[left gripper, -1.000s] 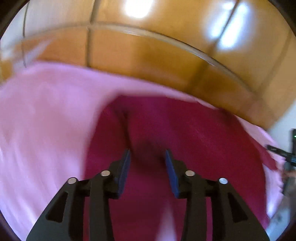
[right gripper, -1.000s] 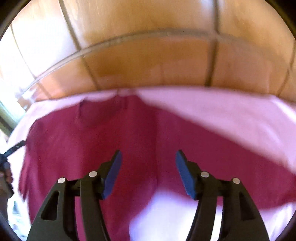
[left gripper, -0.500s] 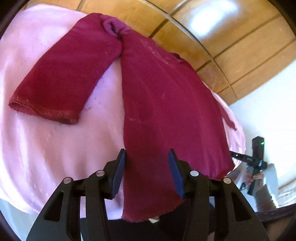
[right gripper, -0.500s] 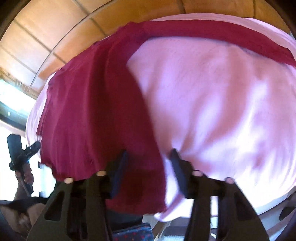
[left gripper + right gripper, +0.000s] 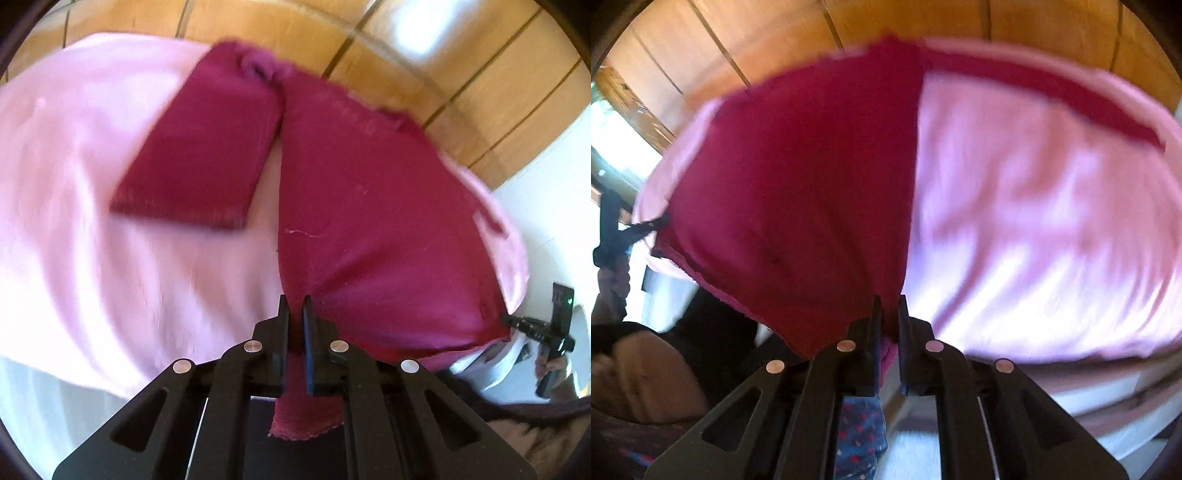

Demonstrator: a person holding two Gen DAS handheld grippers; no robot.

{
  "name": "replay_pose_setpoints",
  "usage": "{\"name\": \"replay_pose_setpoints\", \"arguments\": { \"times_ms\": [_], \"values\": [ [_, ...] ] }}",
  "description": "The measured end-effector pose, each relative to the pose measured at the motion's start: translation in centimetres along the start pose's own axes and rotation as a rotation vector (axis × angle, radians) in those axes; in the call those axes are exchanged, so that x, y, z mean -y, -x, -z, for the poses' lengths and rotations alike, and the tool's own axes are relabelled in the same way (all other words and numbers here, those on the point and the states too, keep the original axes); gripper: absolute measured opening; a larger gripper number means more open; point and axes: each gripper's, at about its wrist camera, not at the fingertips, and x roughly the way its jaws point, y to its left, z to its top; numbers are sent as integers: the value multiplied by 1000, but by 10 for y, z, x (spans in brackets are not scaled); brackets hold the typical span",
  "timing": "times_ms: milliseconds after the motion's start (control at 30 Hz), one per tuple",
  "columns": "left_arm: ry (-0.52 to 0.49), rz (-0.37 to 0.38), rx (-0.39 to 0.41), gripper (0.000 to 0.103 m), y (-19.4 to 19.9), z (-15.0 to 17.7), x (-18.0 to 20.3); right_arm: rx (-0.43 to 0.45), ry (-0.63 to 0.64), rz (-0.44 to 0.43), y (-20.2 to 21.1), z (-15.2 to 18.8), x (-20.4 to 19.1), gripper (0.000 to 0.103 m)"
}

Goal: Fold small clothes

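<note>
A dark red long-sleeved shirt (image 5: 369, 206) lies spread on a pink cloth-covered surface (image 5: 92, 221). My left gripper (image 5: 295, 314) is shut on its near hem corner, and a flap of red cloth hangs below the jaws. One sleeve (image 5: 199, 155) lies folded out to the left. In the right wrist view my right gripper (image 5: 889, 314) is shut on the other near hem corner of the shirt (image 5: 798, 184). The other sleeve (image 5: 1052, 92) runs along the far edge. The right gripper (image 5: 532, 328) shows at the far right of the left wrist view.
The pink cloth (image 5: 1052, 229) covers a table with wooden panelling (image 5: 461, 74) behind it. A bright window (image 5: 617, 140) is at the left. The other gripper (image 5: 617, 229) shows at the left edge. Dark patterned fabric (image 5: 860, 435) lies below the table edge.
Both grippers have closed on the shirt's near hem corners; half a second ago both were open over the hem. The cameras have shifted and the views are blurred.
</note>
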Motion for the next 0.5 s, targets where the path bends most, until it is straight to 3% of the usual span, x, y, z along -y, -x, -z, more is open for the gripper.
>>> {"name": "replay_pose_setpoints", "arguments": {
  "times_ms": [100,200,267,300,333,367,500],
  "values": [
    [-21,-36,-18,6,-5,4,5,-61,-6,26,-24,7,-1,6],
    [-12,-19,48,13,11,-7,9,-82,36,49,-25,3,-8,7],
    [-8,-26,97,23,20,-14,12,-99,53,30,-20,-6,-10,19],
    [0,-21,117,31,23,-18,11,-75,61,30,-11,-13,-12,34],
    [20,-36,144,36,27,-23,7,-39,65,37,-5,-23,-10,41],
    [50,-65,166,43,28,-27,1,-8,60,37,0,-29,-10,47],
    [328,-179,228,44,35,-40,-52,119,44,-10,12,-61,-20,58]
  ]
}}
